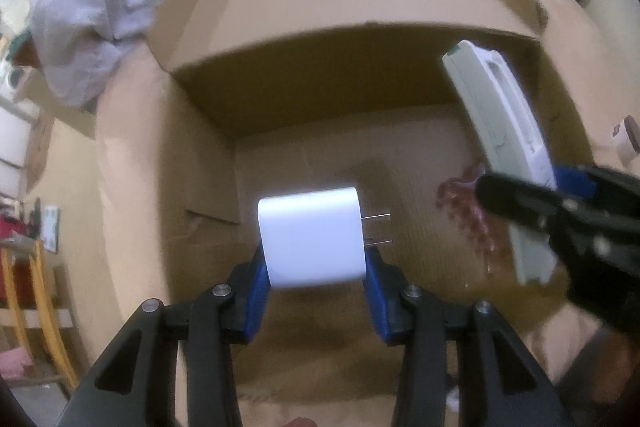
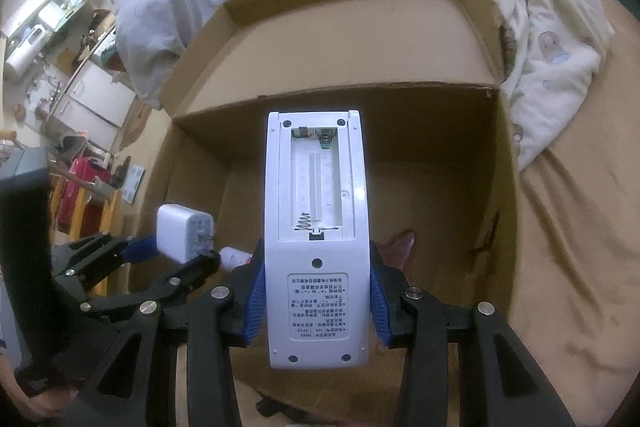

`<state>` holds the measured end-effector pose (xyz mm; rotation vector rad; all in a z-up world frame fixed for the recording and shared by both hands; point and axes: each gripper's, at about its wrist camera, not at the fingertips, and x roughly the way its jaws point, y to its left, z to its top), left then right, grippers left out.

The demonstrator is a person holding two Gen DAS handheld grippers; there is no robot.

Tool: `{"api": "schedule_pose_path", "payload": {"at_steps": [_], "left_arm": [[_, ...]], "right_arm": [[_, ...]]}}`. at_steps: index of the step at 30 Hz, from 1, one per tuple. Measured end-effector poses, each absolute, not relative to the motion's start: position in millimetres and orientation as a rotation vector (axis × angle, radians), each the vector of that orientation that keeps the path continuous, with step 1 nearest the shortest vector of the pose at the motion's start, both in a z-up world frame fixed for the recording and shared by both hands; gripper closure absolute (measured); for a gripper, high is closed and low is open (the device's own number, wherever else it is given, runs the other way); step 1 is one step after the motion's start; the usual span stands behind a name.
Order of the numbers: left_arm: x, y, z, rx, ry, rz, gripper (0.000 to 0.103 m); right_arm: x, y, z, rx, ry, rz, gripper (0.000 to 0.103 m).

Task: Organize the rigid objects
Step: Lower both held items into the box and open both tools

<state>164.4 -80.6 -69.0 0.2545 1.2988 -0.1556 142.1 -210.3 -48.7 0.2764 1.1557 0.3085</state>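
bedroom, open cardboard box (image 2: pixel 460 39) on tan sheet. left gripper (image 1: pixel 316 267) clamps white charger (image 1: pixel 312 239) above box's left wall; right gripper (image 2: pixel 316 303) clamps white remote (image 2: pixel 316 239), battery bay uncovered, over box's middle.

Pretty clearly someone's bedroom at home. There's a bed with a tan sheet (image 2: pixel 568 227), a rumpled cream blanket with teddy-bear print (image 2: pixel 552 39) and a pale duvet (image 2: pixel 168 11). An open cardboard box (image 2: pixel 352 39) sits on the bed, and cluttered white cabinets (image 2: pixel 96 91) line the far wall.
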Motion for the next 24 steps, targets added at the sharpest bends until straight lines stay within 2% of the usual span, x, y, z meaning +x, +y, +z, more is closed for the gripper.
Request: {"api": "schedule_pose_path", "payload": {"at_steps": [11, 21, 24], "left_arm": [[169.1, -84.9, -95.0, 0.309, 1.321, -0.126, 0.064], [168.9, -83.6, -101.0, 0.333, 1.325, -0.114, 0.064], [164.8, -90.2, -97.9, 0.353, 1.313, -0.122, 0.064]], "right_arm": [[155.2, -206.6, -82.9, 0.245, 1.235, 0.257, 0.057], [159.9, -207.2, -86.1, 0.244, 1.239, 0.248, 0.057], [157.7, -211.2, -82.6, 0.272, 1.223, 0.258, 0.053]]}}
